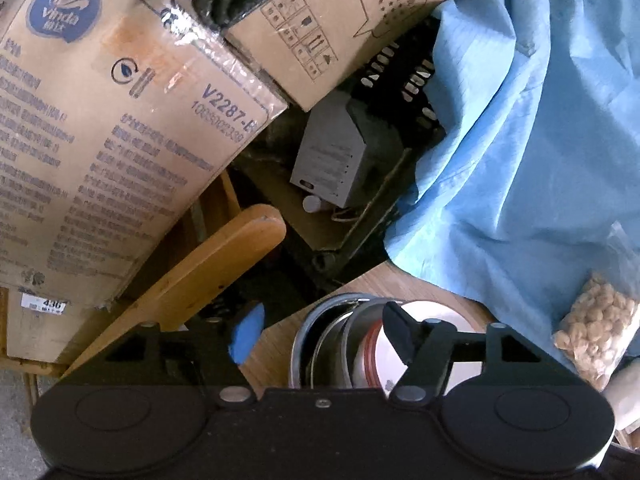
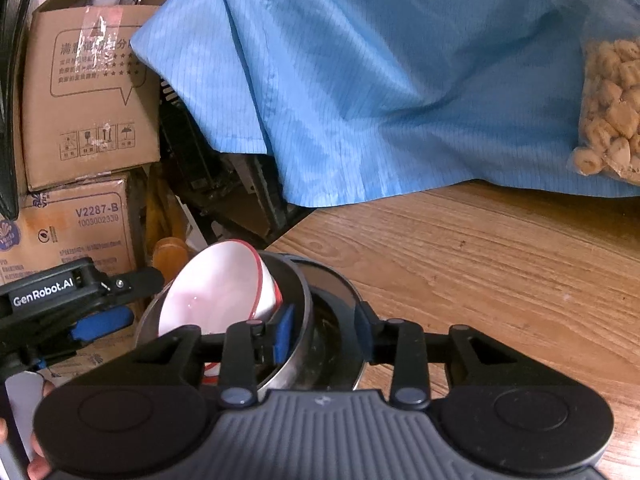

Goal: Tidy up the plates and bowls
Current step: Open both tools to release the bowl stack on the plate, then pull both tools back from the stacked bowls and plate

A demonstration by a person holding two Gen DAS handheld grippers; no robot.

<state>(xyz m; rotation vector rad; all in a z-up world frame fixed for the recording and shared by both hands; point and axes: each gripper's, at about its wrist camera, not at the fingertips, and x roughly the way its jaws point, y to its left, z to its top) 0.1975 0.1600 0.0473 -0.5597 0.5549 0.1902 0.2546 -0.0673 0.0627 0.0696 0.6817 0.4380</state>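
Left wrist view: my left gripper stands wide, holding nothing; the nested steel bowls and the red-rimmed white bowl lie between and below its fingers, partly hidden by its body.

Right wrist view: my right gripper is narrowly apart, straddling the steel bowl's rim without pressing; the tilted white bowl sits to its left.

At the near left corner of the bench, a ceramic bowl leans tilted inside a steel bowl, which sits in a wider metal basin. Behind them a cloth drapes over the bench's far edge. A bag of snacks lies on the cloth at far right. Off the bench to the left, two cardboard boxes are stacked, with a wooden chair back just before them.
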